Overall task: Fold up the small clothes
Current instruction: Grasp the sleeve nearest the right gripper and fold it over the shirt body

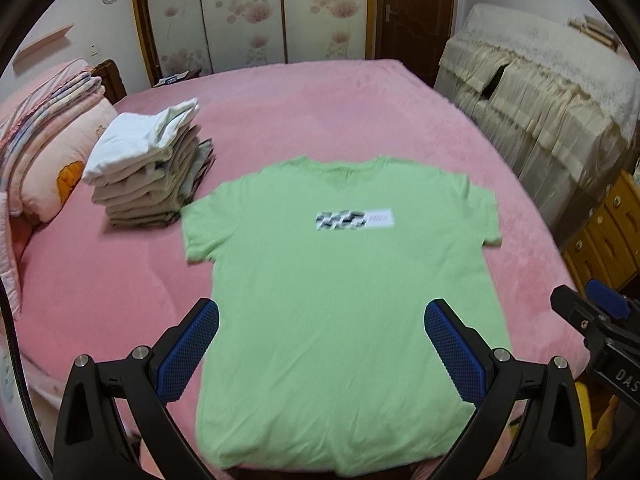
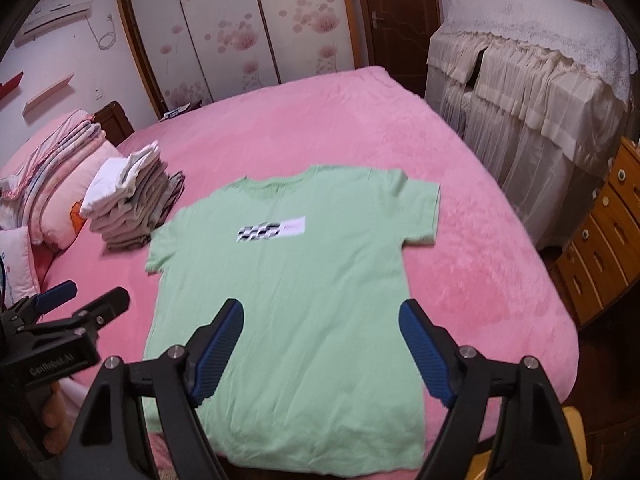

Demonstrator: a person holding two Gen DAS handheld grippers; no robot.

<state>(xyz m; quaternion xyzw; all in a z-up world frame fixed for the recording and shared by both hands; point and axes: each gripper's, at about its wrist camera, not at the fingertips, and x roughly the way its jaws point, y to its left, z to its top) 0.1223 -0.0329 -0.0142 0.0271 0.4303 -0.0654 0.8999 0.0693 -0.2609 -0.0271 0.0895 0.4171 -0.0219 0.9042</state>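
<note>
A light green T-shirt (image 1: 340,288) lies spread flat, front up, on the pink bed, collar away from me; it also shows in the right wrist view (image 2: 288,300). Its hem is at the near bed edge. My left gripper (image 1: 322,312) is open and empty, hovering above the shirt's lower half. My right gripper (image 2: 322,312) is open and empty, also above the lower half. The right gripper (image 1: 592,312) shows at the right edge of the left wrist view; the left gripper (image 2: 84,296) shows at the left of the right wrist view.
A stack of folded clothes (image 1: 148,168) stands on the pink bed (image 1: 320,112) left of the shirt, also in the right wrist view (image 2: 132,204). Pillows and a folded quilt (image 1: 44,136) lie at far left. A lace-covered cabinet (image 1: 552,92) and wooden drawers (image 2: 600,240) stand on the right.
</note>
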